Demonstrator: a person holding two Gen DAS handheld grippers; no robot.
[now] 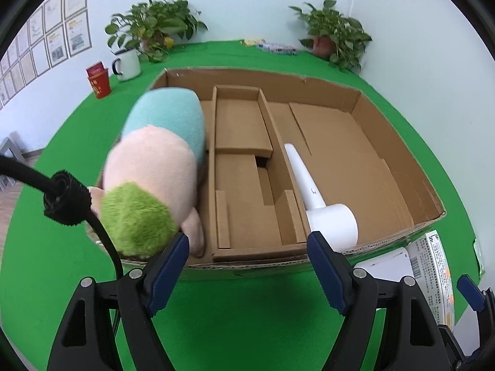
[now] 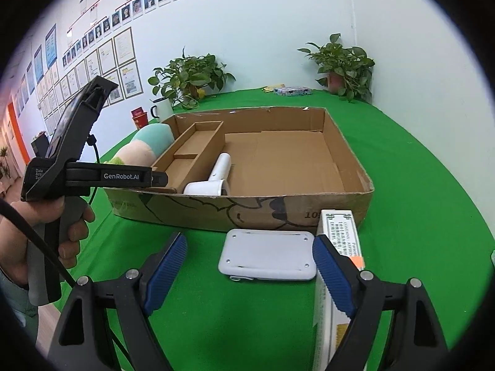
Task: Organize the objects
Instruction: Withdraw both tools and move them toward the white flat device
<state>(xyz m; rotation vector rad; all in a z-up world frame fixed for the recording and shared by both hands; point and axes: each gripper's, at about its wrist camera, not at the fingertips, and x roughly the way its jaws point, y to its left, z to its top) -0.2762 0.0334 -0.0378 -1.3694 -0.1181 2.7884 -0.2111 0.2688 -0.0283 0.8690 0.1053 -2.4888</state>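
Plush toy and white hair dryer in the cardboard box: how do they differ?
The plush toy is soft and pastel: teal, pink, green; the hair dryer is hard, smooth and all white. The toy fills the narrow left compartment and bulges above the box wall; the dryer lies low in the wide right section, against the divider. Both lie inside the box, and neither is held.

My grippers (image 1: 247,247) are black with ribbed blue pads (image 2: 332,278), silver screws, a black cable (image 1: 102,232) and "GenRobot.AI" lettering.
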